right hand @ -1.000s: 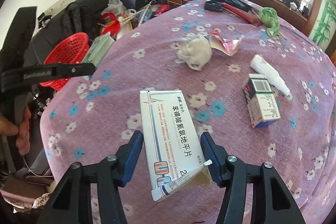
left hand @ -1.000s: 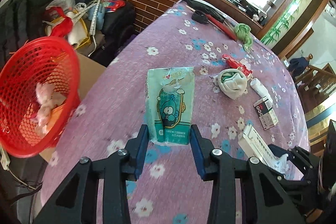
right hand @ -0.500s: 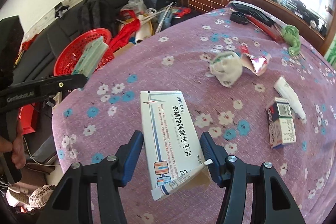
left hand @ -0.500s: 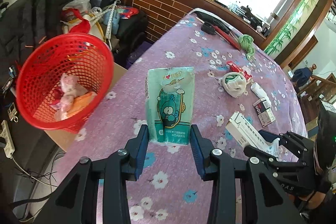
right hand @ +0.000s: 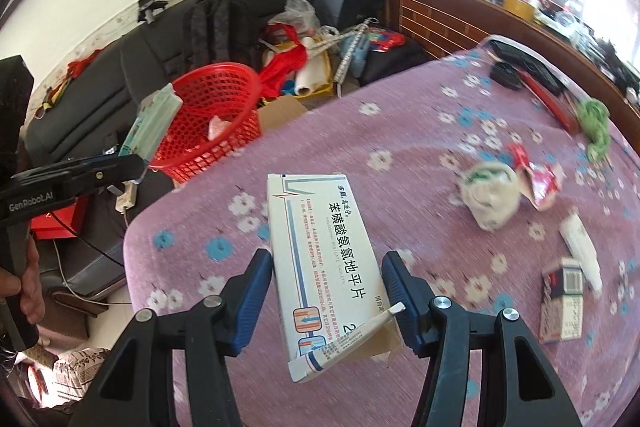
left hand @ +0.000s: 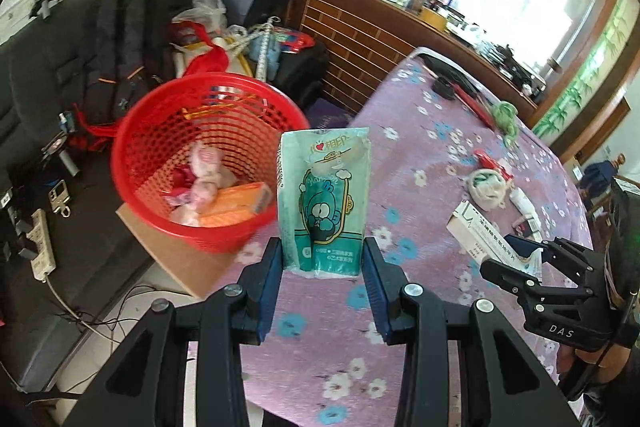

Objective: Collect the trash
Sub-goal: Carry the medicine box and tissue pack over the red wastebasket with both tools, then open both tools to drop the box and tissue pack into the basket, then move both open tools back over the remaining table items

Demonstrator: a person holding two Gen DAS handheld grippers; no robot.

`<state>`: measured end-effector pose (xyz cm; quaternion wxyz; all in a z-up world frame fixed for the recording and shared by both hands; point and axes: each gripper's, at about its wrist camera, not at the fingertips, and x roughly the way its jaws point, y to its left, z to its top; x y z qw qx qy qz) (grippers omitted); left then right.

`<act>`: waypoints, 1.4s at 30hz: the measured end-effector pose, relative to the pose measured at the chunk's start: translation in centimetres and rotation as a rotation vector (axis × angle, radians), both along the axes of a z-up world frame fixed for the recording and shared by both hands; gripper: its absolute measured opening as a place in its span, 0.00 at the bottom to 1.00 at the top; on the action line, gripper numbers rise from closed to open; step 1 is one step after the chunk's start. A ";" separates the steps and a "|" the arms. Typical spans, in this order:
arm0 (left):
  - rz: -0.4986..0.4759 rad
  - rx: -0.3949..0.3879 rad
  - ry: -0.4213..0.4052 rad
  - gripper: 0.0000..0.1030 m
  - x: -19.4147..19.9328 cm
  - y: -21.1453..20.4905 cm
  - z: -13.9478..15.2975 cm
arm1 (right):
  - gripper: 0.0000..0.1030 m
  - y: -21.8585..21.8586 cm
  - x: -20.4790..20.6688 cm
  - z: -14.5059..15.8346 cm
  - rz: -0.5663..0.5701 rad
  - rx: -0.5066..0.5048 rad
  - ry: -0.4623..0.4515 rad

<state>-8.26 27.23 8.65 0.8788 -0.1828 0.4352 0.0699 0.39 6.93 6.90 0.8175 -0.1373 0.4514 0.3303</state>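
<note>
Both sets of jaws are clamped on trash. The left gripper (left hand: 323, 263) has its jaws closed on the lower sides of a teal tissue pack (left hand: 325, 199) with a cartoon bird on it; the pack stands upright between the blue pads, most of it sticking out beyond them. Taking the red basket (left hand: 160, 131) as the landmark: it sits on a piece of cardboard (left hand: 176, 259) off the counter's edge, and in the left wrist view the tissue pack is just to its right, its left edge overlapping the basket's rim. Inside the basket lie pink crumpled wrappers (left hand: 204, 175) and an orange box (left hand: 236, 205).

Further right of the basket, over the counter (left hand: 420, 155) with its purple flowered cloth, the right gripper (right hand: 327, 289) has its jaws closed on a white medicine box (right hand: 324, 251) printed with Chinese text; the box lies slanted between the pads, its torn flap hanging open at the near end. This box is well apart from the basket, still above the cloth.

Still further right of the basket, resting on the counter, are a balled white wad (right hand: 490, 197), a red crumpled wrapper (right hand: 540, 183), a white tube (right hand: 580, 247) and a small box (right hand: 562, 303).
</note>
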 end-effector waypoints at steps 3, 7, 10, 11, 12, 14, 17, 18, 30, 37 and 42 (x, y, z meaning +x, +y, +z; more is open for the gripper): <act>0.019 0.012 0.001 0.40 -0.1 1.1 0.3 | 0.59 1.8 0.0 0.3 0.033 0.008 -0.008; 0.044 0.032 0.005 0.40 0.0 3.1 0.7 | 0.59 4.5 -0.1 0.8 0.080 0.017 -0.018; 0.062 0.047 0.005 0.40 0.3 4.5 0.9 | 0.59 6.2 -0.2 1.1 0.108 0.031 -0.015; 0.067 0.049 0.005 0.40 0.4 5.1 1.0 | 0.59 6.8 -0.1 1.2 0.116 0.037 -0.011; 0.071 0.050 0.006 0.40 0.6 5.4 1.1 | 0.59 7.4 -0.1 1.2 0.121 0.044 -0.007; 0.077 0.049 0.011 0.40 0.8 6.3 1.0 | 0.59 8.3 0.2 1.3 0.129 0.056 0.004; 0.089 0.042 0.023 0.40 1.3 7.6 0.6 | 0.59 9.9 1.3 1.1 0.131 0.074 0.032; 0.092 0.040 0.028 0.40 1.4 8.0 0.4 | 0.59 10.3 1.6 1.1 0.131 0.079 0.041; 0.108 0.009 0.081 0.40 3.3 11.9 -1.8 | 0.59 17.1 5.7 0.4 0.117 0.116 0.119; 0.116 -0.003 0.094 0.48 4.3 13.2 -2.7 | 0.63 19.3 6.4 0.5 0.119 0.128 0.109; 0.120 -0.004 0.096 0.72 4.3 13.4 -3.0 | 0.69 19.0 6.4 0.8 0.106 0.123 0.086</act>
